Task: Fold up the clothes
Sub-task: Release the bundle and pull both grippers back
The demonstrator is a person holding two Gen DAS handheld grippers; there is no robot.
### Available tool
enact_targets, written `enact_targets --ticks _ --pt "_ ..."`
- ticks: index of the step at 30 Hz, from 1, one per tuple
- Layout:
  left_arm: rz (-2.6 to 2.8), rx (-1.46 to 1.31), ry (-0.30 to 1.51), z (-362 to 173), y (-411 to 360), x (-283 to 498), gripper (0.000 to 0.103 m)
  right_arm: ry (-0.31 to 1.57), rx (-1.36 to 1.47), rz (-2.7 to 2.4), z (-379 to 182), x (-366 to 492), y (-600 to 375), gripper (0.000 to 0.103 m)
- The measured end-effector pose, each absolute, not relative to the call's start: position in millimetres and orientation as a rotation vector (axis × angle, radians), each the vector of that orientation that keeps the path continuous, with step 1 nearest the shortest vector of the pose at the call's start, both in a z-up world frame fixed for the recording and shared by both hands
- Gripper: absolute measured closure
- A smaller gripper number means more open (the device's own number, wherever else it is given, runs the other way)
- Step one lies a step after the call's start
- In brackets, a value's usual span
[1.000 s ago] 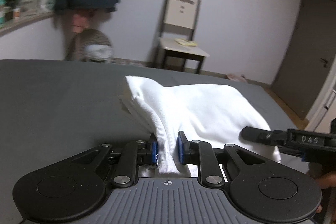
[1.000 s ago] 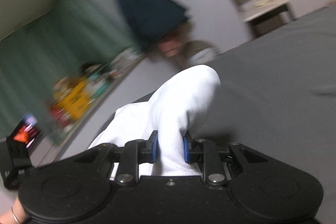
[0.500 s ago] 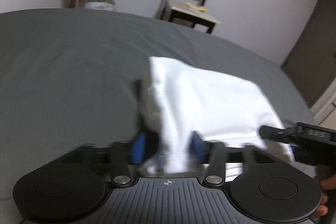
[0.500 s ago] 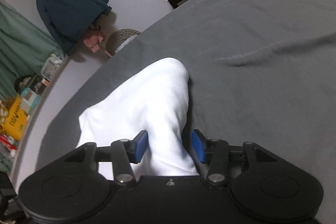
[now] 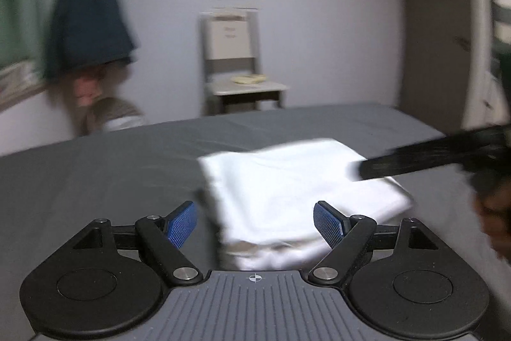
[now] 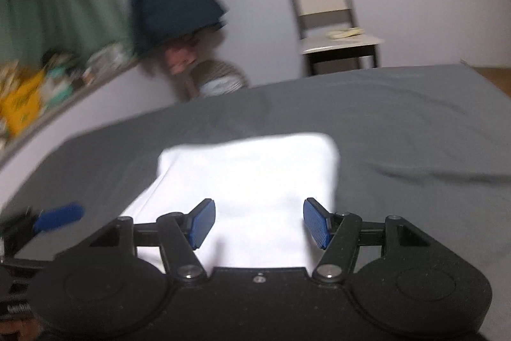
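Note:
A folded white garment (image 5: 297, 190) lies on the grey bed sheet (image 5: 95, 178). My left gripper (image 5: 255, 224) has its jaws opening wide; the cloth's near edge lies between the blue pads (image 5: 182, 222) without touching them. In the right wrist view the same white garment (image 6: 252, 178) lies flat, and my right gripper (image 6: 258, 222) is also opening, with the cloth under and between its pads (image 6: 316, 226), which do not press it. The right gripper's black finger (image 5: 415, 163) reaches over the garment's right side in the left wrist view. The left gripper's blue pad (image 6: 59, 218) shows at the left edge.
A chair (image 5: 238, 66) with something yellowish on its seat stands by the far wall beyond the bed. A dark blue coat (image 5: 87, 21) hangs at the left, a door (image 5: 434, 34) is at the right, and a cluttered shelf (image 6: 35, 91) runs beside a green curtain.
Both grippers went from pinching raised folds of the white garment to jaws spread wide. The cloth dropped out of them and now lies flat on the sheet.

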State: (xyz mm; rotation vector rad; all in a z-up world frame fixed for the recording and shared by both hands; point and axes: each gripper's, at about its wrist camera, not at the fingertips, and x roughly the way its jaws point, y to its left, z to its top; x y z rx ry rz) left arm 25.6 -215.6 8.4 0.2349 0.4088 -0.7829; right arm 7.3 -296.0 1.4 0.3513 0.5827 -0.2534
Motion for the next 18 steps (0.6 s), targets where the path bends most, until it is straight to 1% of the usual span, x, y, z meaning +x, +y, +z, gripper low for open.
enact_targets --ticks 4,7,9,11,12,13,15,16,18 --pt "-0.783 0.294 0.48 -9.1 -227.7 24.9 0.022 0.688 0.362 -0.227 -13.3 20.8 -290.8 0.042" --pt "-0.735 0.39 0.585 -24.9 -236.1 33.3 0.022 0.693 0.427 -0.218 -9.3 14.0 -293.1 0.04" --pt "-0.72 0.39 0.58 -26.7 -225.8 31.1 0.022 0.669 0.452 -0.23 -4.1 5.4 -291.4 0.039" --pt "-0.709 0.371 0.558 -23.5 -208.4 23.5 0.022 0.636 0.446 -0.254 0.2 -5.0 -282.1 0.025" --pt "-0.702 0.358 0.55 -21.8 -199.9 19.7 0.022 0.61 0.428 -0.276 1.8 -8.5 -273.0 0.01" --pt "-0.695 0.347 0.542 -20.4 -191.2 15.7 0.022 0.58 0.408 -0.3 3.1 -11.7 -263.6 0.004" --pt "-0.677 0.341 0.519 -19.1 -173.7 7.8 0.022 0.54 0.375 -0.307 4.2 -12.3 -243.3 0.003" --pt "-0.67 0.346 0.509 -19.1 -167.5 5.9 0.022 0.537 0.359 -0.301 3.7 -11.0 -232.1 0.001" --pt "-0.657 0.365 0.507 -22.0 -157.0 1.6 0.022 0.54 0.319 -0.292 -2.0 -12.9 -209.3 0.0"
